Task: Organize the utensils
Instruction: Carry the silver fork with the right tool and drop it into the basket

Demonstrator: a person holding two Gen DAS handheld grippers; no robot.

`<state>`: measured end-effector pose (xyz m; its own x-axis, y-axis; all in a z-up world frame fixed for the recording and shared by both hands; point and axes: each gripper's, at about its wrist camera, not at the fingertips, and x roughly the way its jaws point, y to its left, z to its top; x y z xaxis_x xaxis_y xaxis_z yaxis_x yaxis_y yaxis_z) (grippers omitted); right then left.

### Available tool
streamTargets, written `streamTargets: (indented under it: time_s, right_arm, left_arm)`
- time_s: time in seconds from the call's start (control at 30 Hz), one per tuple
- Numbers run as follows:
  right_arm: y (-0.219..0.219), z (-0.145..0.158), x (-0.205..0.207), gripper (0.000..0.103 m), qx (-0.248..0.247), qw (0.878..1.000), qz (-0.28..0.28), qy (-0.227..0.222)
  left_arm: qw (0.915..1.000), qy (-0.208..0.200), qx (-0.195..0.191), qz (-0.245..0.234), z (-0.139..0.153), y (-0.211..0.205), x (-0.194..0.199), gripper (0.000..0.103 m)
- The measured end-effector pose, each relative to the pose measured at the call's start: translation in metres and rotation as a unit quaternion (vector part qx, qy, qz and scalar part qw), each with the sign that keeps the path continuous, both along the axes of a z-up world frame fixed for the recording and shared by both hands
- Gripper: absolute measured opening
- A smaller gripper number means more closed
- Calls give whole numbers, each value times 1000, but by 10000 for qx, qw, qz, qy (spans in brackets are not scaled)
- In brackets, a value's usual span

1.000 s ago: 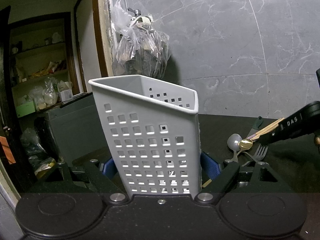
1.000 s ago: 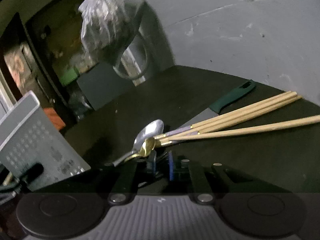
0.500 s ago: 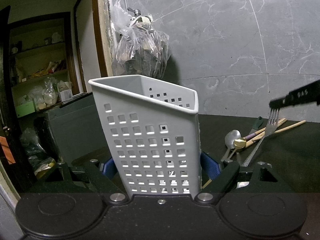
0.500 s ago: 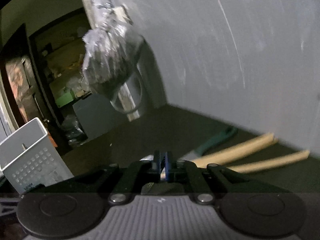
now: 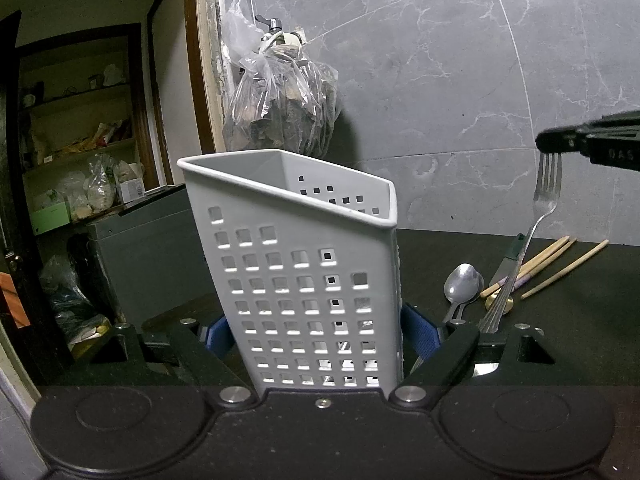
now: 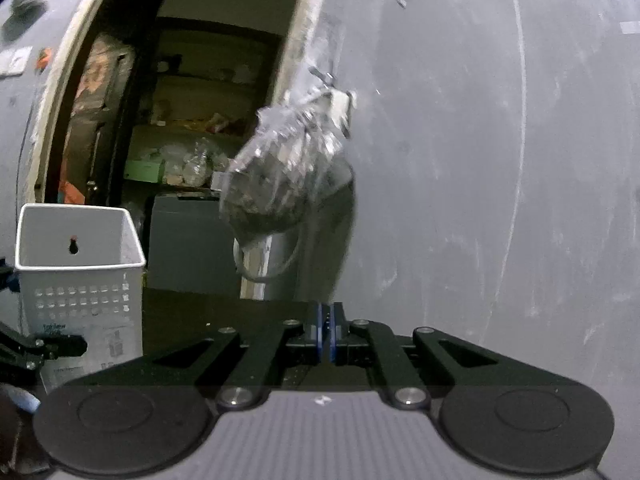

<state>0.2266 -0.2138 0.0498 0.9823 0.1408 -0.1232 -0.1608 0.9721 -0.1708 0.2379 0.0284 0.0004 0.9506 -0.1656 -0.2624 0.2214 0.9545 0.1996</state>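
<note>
The left hand-held gripper (image 5: 316, 344) clamps the white perforated utensil holder (image 5: 304, 272) at center. At three o'clock, the right hand-held gripper (image 5: 560, 145) pinches a fork (image 5: 546, 196) by its tines, handle dangling over the spoons (image 5: 462, 282) on the counter (image 5: 560, 320).

the left tongs (image 5: 316, 344) clamp a white perforated utensil holder (image 5: 296, 280) upright on the dark surface (image 5: 560, 340). at far right, the right tongs (image 5: 548, 145) pinch a fork (image 5: 536, 232) by its tines, handle hanging down over a spoon (image 5: 462, 284), knife (image 5: 510, 258) and chopsticks (image 5: 560, 264).
</note>
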Motion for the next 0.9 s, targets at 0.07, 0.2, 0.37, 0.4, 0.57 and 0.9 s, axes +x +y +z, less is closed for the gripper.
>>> streamTargets:
  time_s: [0.07, 0.2, 0.37, 0.4, 0.57, 0.9]
  right_arm:
    - [6, 1, -7, 4, -187, 9997, 28, -149]
    - [15, 3, -14, 4, -425, 9985, 137, -313]
    - [34, 4, -22, 4, -926, 9934, 301, -611]
    - [37, 4, -24, 4, -1035, 9918, 352, -668]
    - [58, 5, -30, 3, -1461, 9835, 626, -863]
    - [70, 15, -30, 3, -1251, 9835, 1079, -736]
  left_arm:
    - [10000, 1, 0, 0, 0, 0, 0, 86]
    - [10000, 1, 2, 0, 0, 0, 0, 86]
    - [10000, 0, -4, -1, 0, 0, 0, 86]
    - [10000, 0, -9, -3, 0, 0, 0, 86]
    - [10000, 3, -17, -4, 0, -1, 0, 86]
    - [10000, 16, -35, -9, 0, -4, 2, 85]
